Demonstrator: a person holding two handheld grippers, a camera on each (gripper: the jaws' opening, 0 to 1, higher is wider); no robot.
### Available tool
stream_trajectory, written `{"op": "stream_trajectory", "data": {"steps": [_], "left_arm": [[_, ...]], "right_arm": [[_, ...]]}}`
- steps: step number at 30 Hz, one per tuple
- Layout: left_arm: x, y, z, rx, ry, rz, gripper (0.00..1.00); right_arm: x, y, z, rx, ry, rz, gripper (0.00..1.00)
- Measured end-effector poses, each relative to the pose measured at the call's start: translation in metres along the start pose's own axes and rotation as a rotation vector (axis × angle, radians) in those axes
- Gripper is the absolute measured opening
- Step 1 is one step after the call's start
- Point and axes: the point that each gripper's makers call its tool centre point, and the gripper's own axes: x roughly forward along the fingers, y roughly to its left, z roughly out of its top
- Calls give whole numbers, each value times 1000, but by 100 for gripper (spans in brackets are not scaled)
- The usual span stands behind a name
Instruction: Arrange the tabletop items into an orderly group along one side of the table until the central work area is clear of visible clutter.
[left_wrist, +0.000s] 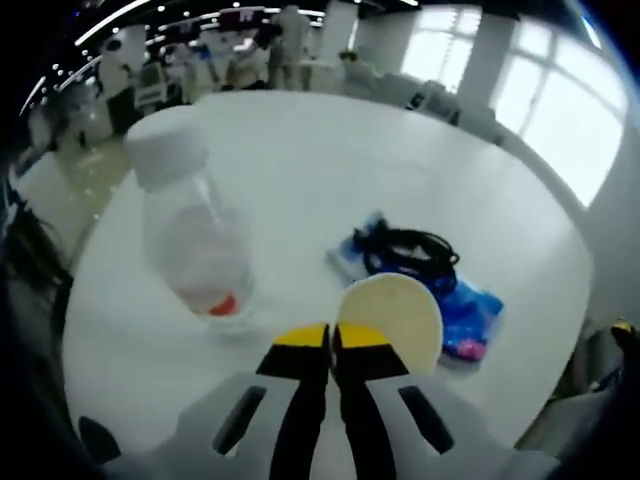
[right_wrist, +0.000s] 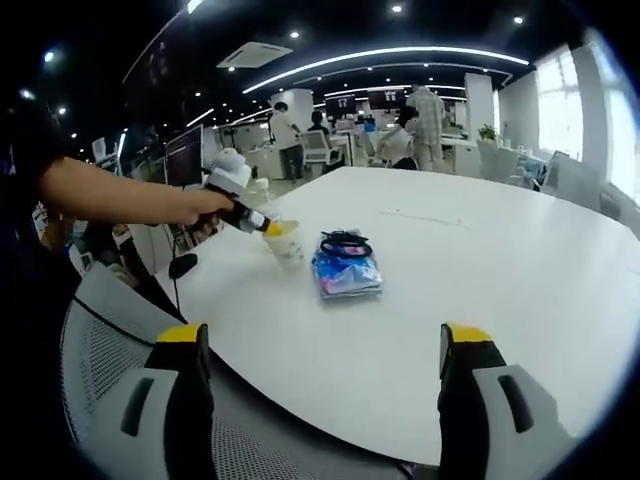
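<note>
Presently, the left hand-held gripper (left_wrist: 331, 340) has its yellow-tipped jaws clenched together on the near rim of a pale paper cup (left_wrist: 395, 318), which stands at about 1 o'clock from the jaw tips in the left gripper view. The right gripper view confirms this: the left hand-held gripper (right_wrist: 264, 227) meets the cup (right_wrist: 285, 243) at its rim, near the 9 o'clock edge of the white surface (right_wrist: 480, 290).

Handling judgement: the cup is light and thin-walled and will likely deform under a hard pinch. Grip the rim only, and keep it upright.

Just beyond the cup lies a blue plastic packet (left_wrist: 465, 318) with a coiled black cable (left_wrist: 410, 250) on top. Both are soft and limp. Take the packet by an edge; the cable may slide off, so lift it by the coil separately.

At 10 o'clock stands a clear plastic bottle (left_wrist: 195, 225) with a white cap. It is light, smooth and probably slippery; grasp the body below the cap.

The right hand-held gripper (right_wrist: 325, 345) is released, jaws spread wide, hovering over the near edge of the surface beside a mesh chair (right_wrist: 110, 350).
</note>
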Motion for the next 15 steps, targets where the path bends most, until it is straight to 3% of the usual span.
{"op": "stream_trajectory", "data": {"steps": [8,15], "left_arm": [[11,12,7,-58,-13,62,0],[18,11,9,-74,-23,91,0]], "right_arm": [[4,5,-2,-23,-1,6,94],[3,2,-1,-9,-4,-3,90]]}}
